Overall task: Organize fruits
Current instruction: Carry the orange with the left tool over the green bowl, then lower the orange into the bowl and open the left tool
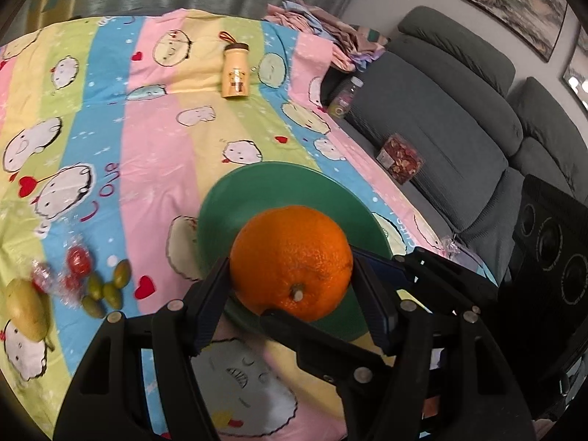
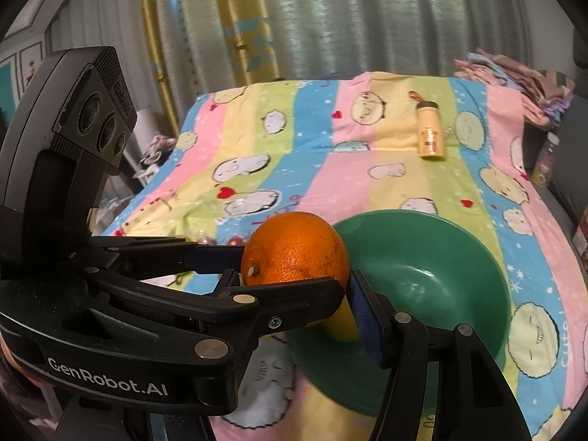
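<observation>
My left gripper is shut on a large orange and holds it above the near rim of a green bowl. In the right wrist view the orange sits in the left gripper's black jaws, just left of the green bowl. My right gripper has a yellow fruit between its blue-padded fingers, low over the bowl's near side. A yellow mango, several green olives and red wrapped fruits lie on the cloth at left.
A striped cartoon cloth covers the table. A yellow bottle lies at the far side. A grey sofa with a red box and a jar stands to the right, a black speaker beside it.
</observation>
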A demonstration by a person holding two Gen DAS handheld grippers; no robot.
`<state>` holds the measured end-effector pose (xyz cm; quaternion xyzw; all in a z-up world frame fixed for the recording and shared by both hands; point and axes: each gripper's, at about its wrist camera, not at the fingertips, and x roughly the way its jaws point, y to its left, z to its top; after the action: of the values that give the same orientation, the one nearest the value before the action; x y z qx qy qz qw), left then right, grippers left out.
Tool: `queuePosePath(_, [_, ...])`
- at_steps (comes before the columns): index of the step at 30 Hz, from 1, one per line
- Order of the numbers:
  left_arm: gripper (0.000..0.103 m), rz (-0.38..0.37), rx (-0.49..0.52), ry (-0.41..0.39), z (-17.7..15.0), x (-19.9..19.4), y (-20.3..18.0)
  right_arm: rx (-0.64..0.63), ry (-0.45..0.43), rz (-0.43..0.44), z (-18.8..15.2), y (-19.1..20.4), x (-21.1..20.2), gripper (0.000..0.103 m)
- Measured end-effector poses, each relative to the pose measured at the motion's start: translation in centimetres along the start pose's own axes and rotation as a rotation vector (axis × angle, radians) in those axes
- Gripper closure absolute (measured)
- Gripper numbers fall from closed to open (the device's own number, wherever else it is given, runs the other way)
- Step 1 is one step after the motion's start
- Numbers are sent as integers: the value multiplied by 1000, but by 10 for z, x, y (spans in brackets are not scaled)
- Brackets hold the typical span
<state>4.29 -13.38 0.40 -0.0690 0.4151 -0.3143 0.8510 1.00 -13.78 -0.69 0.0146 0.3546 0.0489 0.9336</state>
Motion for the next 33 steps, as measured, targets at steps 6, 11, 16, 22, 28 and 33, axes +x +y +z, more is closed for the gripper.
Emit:
queuePosePath(6, [37, -13, 17, 33, 6, 23, -7, 37, 5, -22, -3, -21, 2, 41])
queuePosePath(11, [37, -18, 20, 58, 8, 37, -9, 60, 22, -30, -6, -34, 8, 41])
queuePosePath(16, [37, -18, 18, 80, 9, 48, -9, 76, 40, -33, -9, -40, 13, 41])
queuePosePath(22, [37, -15, 13, 101, 9, 55, -8, 90, 59, -32, -12, -45, 19, 41])
queuePosePath(28, [37, -13, 8, 118, 9, 60, -6, 104, 74, -29, -14, -48, 22, 41])
queuePosePath(33, [36, -5, 5, 119, 8, 61, -5, 111, 82, -19, -14, -48, 23, 41])
